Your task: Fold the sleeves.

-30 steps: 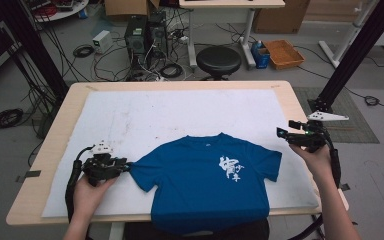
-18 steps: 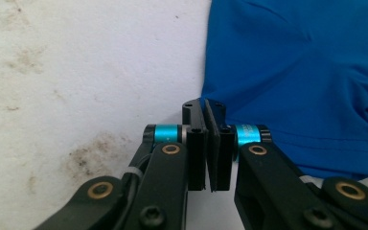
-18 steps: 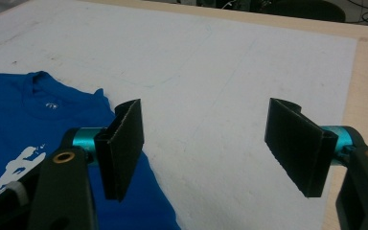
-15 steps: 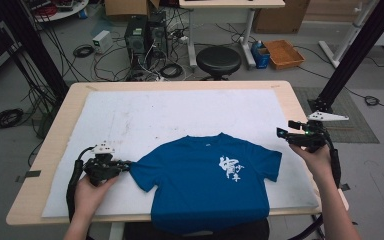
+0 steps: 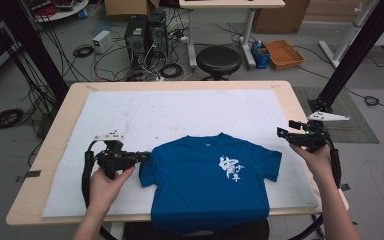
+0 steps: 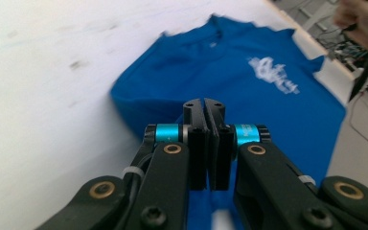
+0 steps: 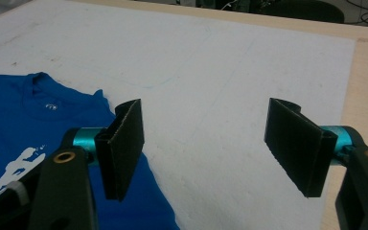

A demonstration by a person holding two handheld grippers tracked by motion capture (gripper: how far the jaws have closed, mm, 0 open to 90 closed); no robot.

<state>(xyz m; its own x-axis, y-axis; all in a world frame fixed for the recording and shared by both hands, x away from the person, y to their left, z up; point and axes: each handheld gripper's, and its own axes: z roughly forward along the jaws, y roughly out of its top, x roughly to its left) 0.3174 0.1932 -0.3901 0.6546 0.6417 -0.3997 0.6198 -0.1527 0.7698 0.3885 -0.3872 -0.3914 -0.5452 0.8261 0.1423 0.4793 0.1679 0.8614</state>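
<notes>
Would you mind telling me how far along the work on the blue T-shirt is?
Done: the blue T-shirt lies flat, print up, on the white mat. In hand: the left tool is shut on its sleeve edge. Left: any folding; the right tool hovers open, apart from it.

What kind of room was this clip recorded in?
Most likely a lab or workshop rather than a home. Desktop computer towers stand on the floor among loose cables, black frame struts flank the wooden table, and a cardboard box sits behind.
</notes>
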